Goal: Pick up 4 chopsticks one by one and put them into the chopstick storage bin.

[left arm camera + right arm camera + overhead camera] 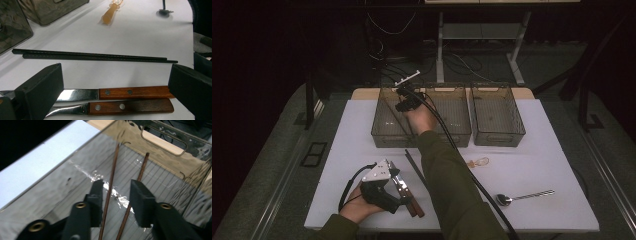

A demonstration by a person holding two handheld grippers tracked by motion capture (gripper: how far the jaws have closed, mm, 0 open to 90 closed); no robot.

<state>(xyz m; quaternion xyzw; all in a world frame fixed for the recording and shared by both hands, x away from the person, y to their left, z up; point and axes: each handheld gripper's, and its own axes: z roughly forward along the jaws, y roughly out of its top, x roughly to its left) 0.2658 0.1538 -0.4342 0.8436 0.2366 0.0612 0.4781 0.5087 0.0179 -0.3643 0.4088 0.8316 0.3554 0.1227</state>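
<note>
- Brown chopsticks (112, 185), a pair, lie on the floor of the left bin (384, 134), far-left on the table (532, 165).
- Right gripper (116, 195) is inside the bin w/ jaws apart, sticks loose between them, not pinched. Looks like the drop-off step, nearly done.
- Left gripper (115, 82) has jaws wide over the knife (117, 92) & fork (110, 107); black chopsticks (95, 56) lie just beyond.
- Next, prob: lift right gripper clear w/o snagging sticks or bin wall.

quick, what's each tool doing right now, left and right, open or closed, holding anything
Left tool: open, jaws wide over the two wooden-handled utensils, gripping nothing.
Right tool: open inside the left bin, the brown chopsticks lying loose between its jaws.
</note>
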